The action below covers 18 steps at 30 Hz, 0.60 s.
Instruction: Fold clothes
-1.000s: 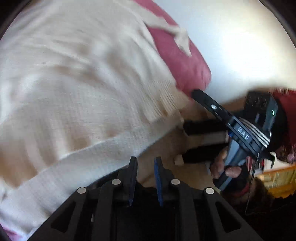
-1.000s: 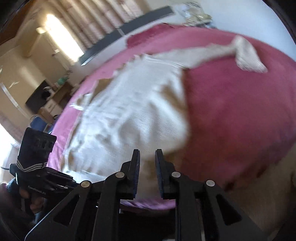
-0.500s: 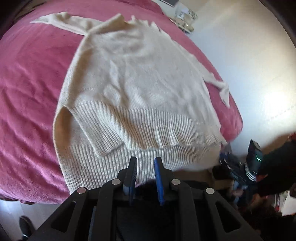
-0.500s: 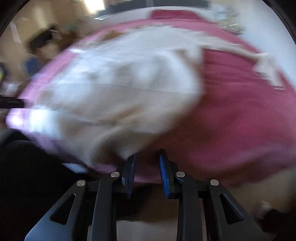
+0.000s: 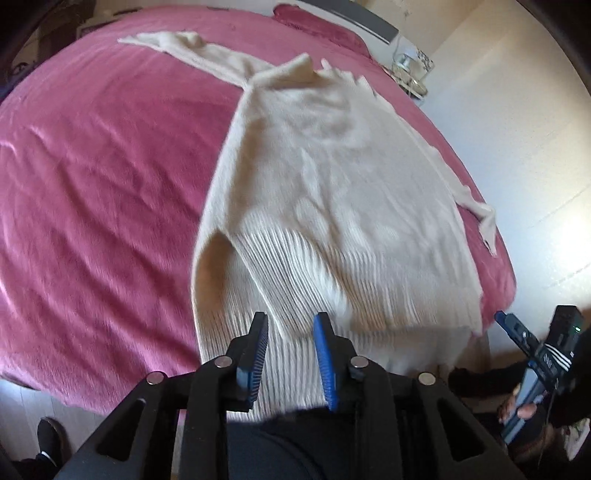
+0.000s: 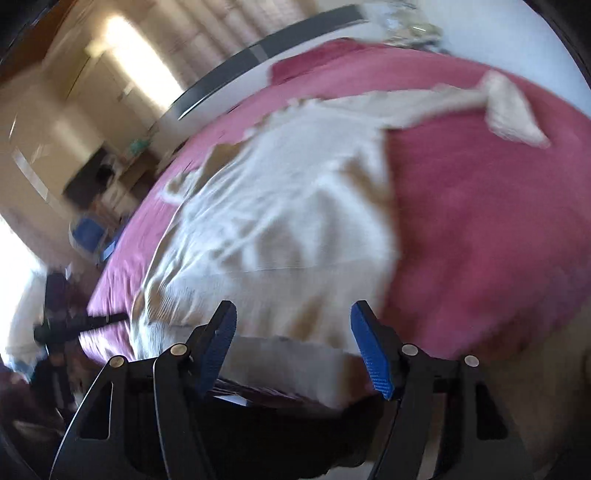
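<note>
A cream knit sweater (image 5: 332,184) lies spread flat on the pink bed cover (image 5: 92,184), with its ribbed hem hanging over the near edge. One sleeve reaches far left and the other lies along the right edge. My left gripper (image 5: 290,328) hovers just before the hem, its blue pads a narrow gap apart with nothing between them. My right gripper (image 6: 291,314) is wide open over the sweater (image 6: 295,221) near the hem's right corner, also holding nothing. The left wrist view shows the right gripper (image 5: 532,350) low at the right, past the bed corner.
A dark headboard (image 6: 258,55) and pink pillow (image 5: 317,22) sit at the far end of the bed. A nightstand (image 5: 410,70) with small items stands by the white wall. A shoe (image 5: 51,432) rests on the floor at lower left. Furniture lies beyond the pink bed cover (image 6: 480,221).
The sweater has been laid out flat and both grippers have drawn back from it. The right gripper's fingers have spread from a narrow gap to wide open.
</note>
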Available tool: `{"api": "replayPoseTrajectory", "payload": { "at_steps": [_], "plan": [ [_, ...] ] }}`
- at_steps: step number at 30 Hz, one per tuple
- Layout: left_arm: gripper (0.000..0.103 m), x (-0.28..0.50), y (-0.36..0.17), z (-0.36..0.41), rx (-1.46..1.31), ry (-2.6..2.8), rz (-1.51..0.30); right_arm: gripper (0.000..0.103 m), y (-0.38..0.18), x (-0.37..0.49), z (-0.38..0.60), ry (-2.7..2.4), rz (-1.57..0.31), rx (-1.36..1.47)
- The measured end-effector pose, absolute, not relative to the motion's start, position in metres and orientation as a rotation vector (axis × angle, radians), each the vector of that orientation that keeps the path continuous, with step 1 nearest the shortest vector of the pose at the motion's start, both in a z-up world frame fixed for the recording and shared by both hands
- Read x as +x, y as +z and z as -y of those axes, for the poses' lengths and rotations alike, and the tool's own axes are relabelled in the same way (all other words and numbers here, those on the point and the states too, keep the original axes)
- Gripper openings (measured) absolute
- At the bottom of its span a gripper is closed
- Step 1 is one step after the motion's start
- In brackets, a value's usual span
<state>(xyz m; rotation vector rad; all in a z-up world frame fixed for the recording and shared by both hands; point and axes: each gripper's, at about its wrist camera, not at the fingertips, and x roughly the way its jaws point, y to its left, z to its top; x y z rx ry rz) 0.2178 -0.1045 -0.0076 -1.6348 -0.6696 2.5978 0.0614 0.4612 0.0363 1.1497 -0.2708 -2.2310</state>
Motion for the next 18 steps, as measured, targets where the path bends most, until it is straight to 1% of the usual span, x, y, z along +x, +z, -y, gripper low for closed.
{"api": "replayPoseTrajectory", "payload": {
  "at_steps": [3, 6, 7, 8, 9, 10, 11, 15, 16, 18],
  "plan": [
    [0.025, 0.203, -0.025, 0.104, -1.7, 2.616, 0.562, 0.068, 0.029, 0.048, -0.408, -2.171, 0.162, 1.172],
    [0.025, 0.204, -0.025, 0.115, -1.713, 2.669, 0.54, 0.068, 0.013, 0.033, -0.366, -2.116, 0.077, 1.247],
    [0.018, 0.206, -0.024, 0.119, -1.714, 2.69, 0.539, 0.068, 0.008, 0.03, -0.358, -2.114, 0.031, 1.274],
    [0.014, 0.207, -0.023, 0.124, -1.714, 2.711, 0.537, 0.068, 0.003, 0.028, -0.358, -2.123, -0.004, 1.307],
    [0.019, 0.209, -0.022, 0.128, -1.715, 2.732, 0.536, 0.068, 0.0, 0.029, -0.363, -2.117, 0.012, 1.335],
    [0.021, 0.21, -0.021, 0.132, -1.715, 2.753, 0.535, 0.068, -0.002, 0.03, -0.369, -2.112, 0.027, 1.363],
    [0.019, 0.211, -0.02, 0.137, -1.715, 2.774, 0.533, 0.068, -0.001, 0.031, -0.374, -2.105, 0.049, 1.375],
    [0.021, 0.217, -0.015, 0.155, -1.713, 2.858, 0.527, 0.068, 0.033, 0.036, -0.379, -2.048, 0.16, 1.271],
    [0.022, 0.218, -0.014, 0.159, -1.713, 2.879, 0.525, 0.068, 0.042, 0.035, -0.369, -2.019, 0.161, 1.237],
    [0.023, 0.215, -0.015, 0.163, -1.73, 2.913, 0.492, 0.07, 0.053, 0.035, -0.324, -1.93, 0.061, 1.201]
  ]
}}
